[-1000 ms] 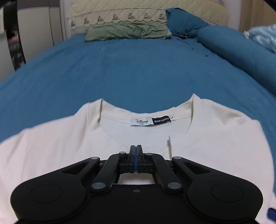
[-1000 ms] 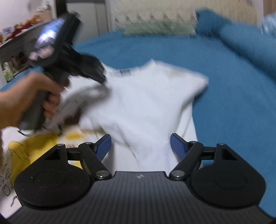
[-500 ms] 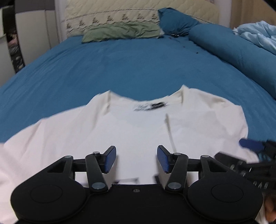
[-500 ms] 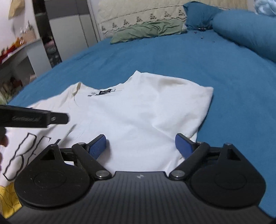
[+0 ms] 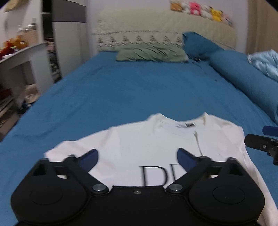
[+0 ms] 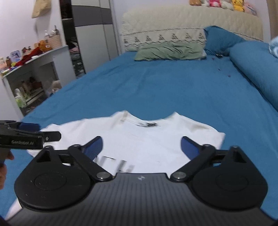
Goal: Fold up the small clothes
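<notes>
On the blue bed sheet [image 5: 121, 90] in front of me lies the white T-shirt [image 5: 139, 142], spread flat with its neckline pointing toward the headboard [image 6: 191, 22]. A small dark label sits inside the collar, and large black letters run across the chest, half hidden behind my left tongs [image 5: 137, 157]. The shirt's right side looks folded inward, giving a straight edge there, while the left sleeve spreads out over the sheet.

My left tongs have just been opening and now stand wide, blue pads well apart, with nothing between them; the shirt lies below and beyond them, and the pads do not press on it. My right tongs [image 6: 141, 146] have also just been opening and are spread as wide, empty too, hanging above the lower half of the shirt.

From the right wrist view I see my left tongs coming in at the left edge, level with the shirt's sleeve, my hand [image 6: 4, 166] partly showing behind them. From the left wrist view the tip of the right tongs pokes in at the right edge, beside the shirt's folded side.

Farther up the bed rest a green pillow [image 5: 151, 53], a blue pillow [image 5: 198, 43] and a long blue bolster [image 5: 243, 76]. Plush toys [image 6: 224, 5] line the top of the headboard, and a cluttered shelf [image 6: 31, 69] stands left of the bed.
</notes>
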The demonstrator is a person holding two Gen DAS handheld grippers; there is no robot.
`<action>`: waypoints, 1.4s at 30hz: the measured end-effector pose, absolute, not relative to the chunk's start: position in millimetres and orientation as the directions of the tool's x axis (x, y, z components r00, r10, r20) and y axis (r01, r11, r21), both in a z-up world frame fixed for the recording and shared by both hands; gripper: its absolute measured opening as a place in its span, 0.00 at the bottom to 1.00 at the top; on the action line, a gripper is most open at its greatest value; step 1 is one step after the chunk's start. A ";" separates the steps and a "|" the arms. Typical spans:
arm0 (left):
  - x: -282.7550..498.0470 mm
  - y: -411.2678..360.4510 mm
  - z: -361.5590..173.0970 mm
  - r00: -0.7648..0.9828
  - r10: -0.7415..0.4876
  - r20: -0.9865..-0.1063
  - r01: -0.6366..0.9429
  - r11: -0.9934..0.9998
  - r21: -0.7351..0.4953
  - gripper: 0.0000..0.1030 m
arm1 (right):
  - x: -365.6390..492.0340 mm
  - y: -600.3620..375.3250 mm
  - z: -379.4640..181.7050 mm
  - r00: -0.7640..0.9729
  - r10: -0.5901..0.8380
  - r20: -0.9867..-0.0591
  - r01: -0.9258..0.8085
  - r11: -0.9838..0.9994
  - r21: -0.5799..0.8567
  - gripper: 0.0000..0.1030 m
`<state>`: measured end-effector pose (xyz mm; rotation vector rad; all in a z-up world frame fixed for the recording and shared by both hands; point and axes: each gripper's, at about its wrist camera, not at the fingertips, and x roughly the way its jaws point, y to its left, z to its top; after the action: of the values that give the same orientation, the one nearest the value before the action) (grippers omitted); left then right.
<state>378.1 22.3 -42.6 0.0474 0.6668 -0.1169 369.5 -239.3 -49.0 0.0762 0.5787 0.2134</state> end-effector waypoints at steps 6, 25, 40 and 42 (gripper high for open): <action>354.7 77.4 -15.0 0.796 -0.046 -0.604 0.027 0.999 -0.041 0.97 | 363.4 -183.0 -16.8 0.802 0.280 -0.528 -0.225 0.960 0.168 1.00; 364.8 228.2 -128.5 0.706 -0.173 -0.686 -0.239 0.854 -0.462 0.85 | 389.6 -62.1 -84.1 0.689 0.329 -0.646 -0.288 0.942 0.173 1.00; 395.5 207.0 -161.3 0.698 -0.063 -0.714 -0.382 0.810 -0.444 0.11 | 408.2 -73.1 -114.9 0.681 0.329 -0.654 -0.254 0.944 0.210 1.00; 392.3 206.2 -153.7 0.709 -0.055 -0.703 -0.377 0.814 -0.443 0.09 | 408.8 -77.1 -115.7 0.683 0.330 -0.652 -0.249 0.944 0.216 1.00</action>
<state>392.3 206.2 -153.7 -0.6075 0.7721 0.1913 408.8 -77.1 -115.7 0.1132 0.7523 0.3254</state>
